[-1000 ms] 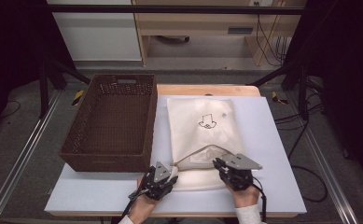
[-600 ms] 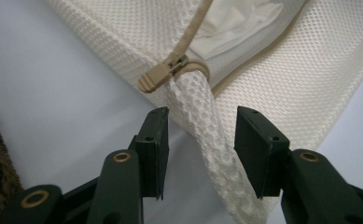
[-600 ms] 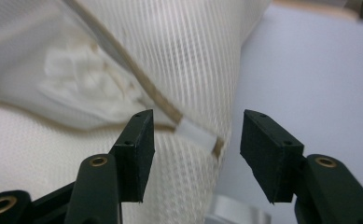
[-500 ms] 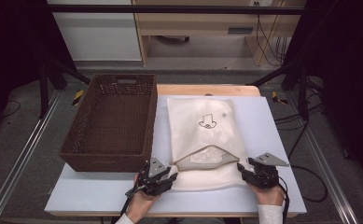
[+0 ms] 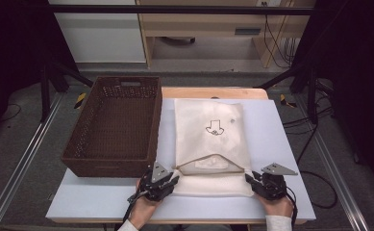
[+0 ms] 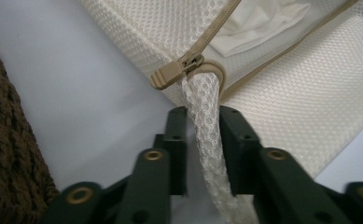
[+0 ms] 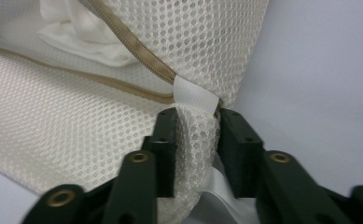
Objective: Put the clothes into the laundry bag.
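On the white table [image 5: 290,144] beside a wicker basket [image 5: 115,125], the mesh bag [image 5: 211,130] lies flat, its zipper [image 6: 177,70] open, each near corner pinched in the left gripper [image 5: 168,180] and right gripper [image 5: 254,180], with lifting it into the basket likely left.

The white cloth [image 5: 211,163] inside the mesh bag [image 5: 208,139] is mostly covered by the bag's upper layer, so what it is can't really be told. The little black print [image 5: 215,128] on the bag is too small to be made out. In the left gripper view, the wicker basket [image 6: 6,140] is cut off by the picture's edge. The near end of the mesh fold pinched in the left claw [image 6: 203,135] is lost below the frame, same with the right claw [image 7: 195,140].
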{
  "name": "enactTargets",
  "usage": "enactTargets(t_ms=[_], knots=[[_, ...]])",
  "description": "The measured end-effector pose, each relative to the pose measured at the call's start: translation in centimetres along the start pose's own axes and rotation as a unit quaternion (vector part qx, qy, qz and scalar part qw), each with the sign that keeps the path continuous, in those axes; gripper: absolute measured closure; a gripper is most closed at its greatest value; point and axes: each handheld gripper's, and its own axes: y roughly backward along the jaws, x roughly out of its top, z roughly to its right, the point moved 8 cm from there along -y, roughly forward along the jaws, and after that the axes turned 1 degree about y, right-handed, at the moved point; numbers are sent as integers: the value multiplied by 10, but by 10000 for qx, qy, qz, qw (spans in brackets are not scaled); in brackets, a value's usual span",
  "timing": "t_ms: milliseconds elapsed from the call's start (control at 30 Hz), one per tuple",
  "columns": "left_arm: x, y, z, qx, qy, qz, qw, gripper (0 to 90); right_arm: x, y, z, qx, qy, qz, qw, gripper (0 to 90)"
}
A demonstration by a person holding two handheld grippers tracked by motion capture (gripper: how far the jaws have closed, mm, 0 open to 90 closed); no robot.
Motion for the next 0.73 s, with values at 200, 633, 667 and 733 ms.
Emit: enactTargets(t_ms=[200,633,667,733], knots=[[12,16,5,-248,-107,324,9991,454,14,14,6,-126,251,593,9978,385],[5,33,-4,-388,-219,149,9989,296,28,40,30,-456,-63,1215,9915,160],[4,34,-5,-403,-215,146,9988,289,27,41,32,-473,-102,1217,9914,158],[3,36,-5,-437,-228,144,9987,284,27,41,33,-483,-114,1242,9910,156]])
